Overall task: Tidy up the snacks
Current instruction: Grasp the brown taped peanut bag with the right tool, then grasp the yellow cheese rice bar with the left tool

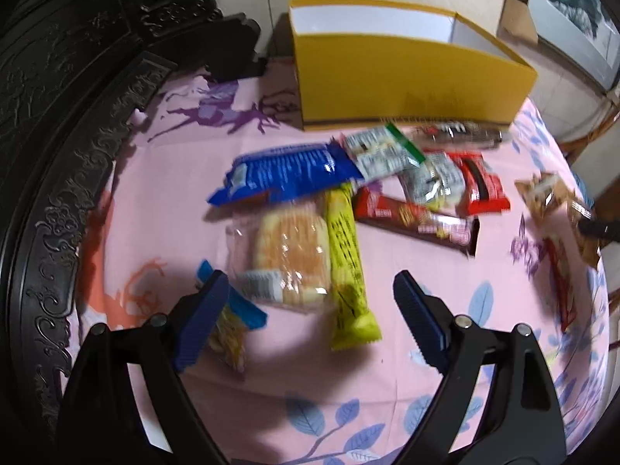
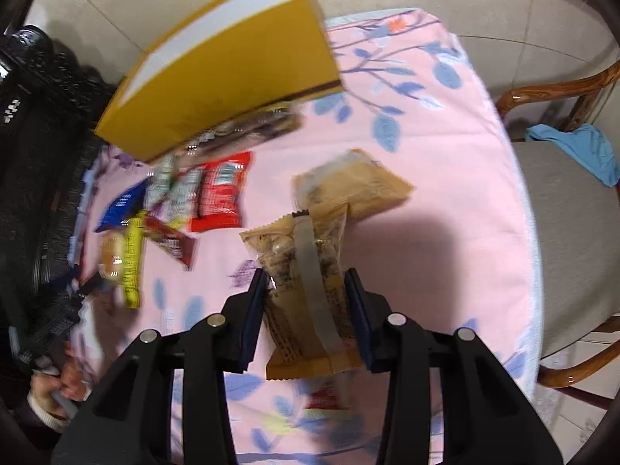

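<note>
- The right gripper [image 2: 306, 310] is clenched on a tan snack packet [image 2: 306, 290], both pads pressed against its sides; the packet hangs clear of the pink floral tablecloth [image 2: 445, 232].
- A second tan packet [image 2: 360, 186] lies flat on the cloth just beyond it, toward the table's right edge.
- The left gripper [image 1: 310, 317] hangs over the near side of the table with its fingers spread wide and nothing between the pads.
- Below it lie a clear-wrapped cake [image 1: 290, 259] and a yellow bar [image 1: 348, 267], touching side by side (both blurred).
- Further in sit a blue packet [image 1: 283, 174] and red wrappers [image 1: 484, 186], overlapping in a loose heap.
- The yellow box [image 1: 410, 77] stands open-topped at the far edge.
</note>
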Motion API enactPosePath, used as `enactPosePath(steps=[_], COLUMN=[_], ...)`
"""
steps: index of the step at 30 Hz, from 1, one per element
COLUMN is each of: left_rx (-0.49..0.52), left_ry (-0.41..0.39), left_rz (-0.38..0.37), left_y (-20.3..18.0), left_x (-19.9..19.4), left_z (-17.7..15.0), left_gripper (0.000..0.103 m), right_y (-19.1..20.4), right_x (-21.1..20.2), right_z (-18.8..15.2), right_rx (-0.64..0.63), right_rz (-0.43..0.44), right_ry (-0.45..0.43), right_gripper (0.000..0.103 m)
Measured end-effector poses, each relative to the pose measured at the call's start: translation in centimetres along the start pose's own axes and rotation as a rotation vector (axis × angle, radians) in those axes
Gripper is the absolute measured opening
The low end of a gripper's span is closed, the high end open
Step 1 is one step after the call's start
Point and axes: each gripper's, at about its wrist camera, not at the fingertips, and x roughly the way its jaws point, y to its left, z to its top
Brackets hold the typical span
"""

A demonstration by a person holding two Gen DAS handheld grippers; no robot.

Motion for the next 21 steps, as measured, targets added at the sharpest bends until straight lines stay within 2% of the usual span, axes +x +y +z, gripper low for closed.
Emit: enactPosePath(steps=[5, 10, 13, 16, 18, 21], left_rx=[0.037, 0.073, 0.083, 0.116, 0.092, 0.071], left_ry=[0.017, 0.003, -0.003, 0.006, 0.039, 0.034], left_rz=[-0.013, 0.047, 0.003, -0.007, 0.001, 0.031], left_y=[-2.0, -3.6, -4.4, -5.3, -5.0, -4.5], left_x=[2.0, 3.6, 3.0, 3.3, 4.7, 6.0], left_z=[-0.7, -0.8, -0.9, -1.4, -1.5, -0.6], left_gripper=[0.089, 0.089, 0.089, 0.089, 0.089, 0.089], right_y=[1.9, 2.8, 2.8, 3.0, 3.2, 3.5], right_x=[0.9, 1.9, 2.3, 2.7, 2.8, 2.7], right_z=[-0.6, -1.5, -1.8, -1.8, -1.8, -1.8], right_rx=[-0.017, -0.019, -0.022, -0.029, -0.031, -0.038], right_rz=[0.053, 0.062, 0.066, 0.065, 0.068, 0.069], right_ry=[0.041, 0.078, 0.098, 0.107, 0.107, 0.103], right_gripper=[0.041, 0.041, 0.041, 0.042, 0.042, 0.042])
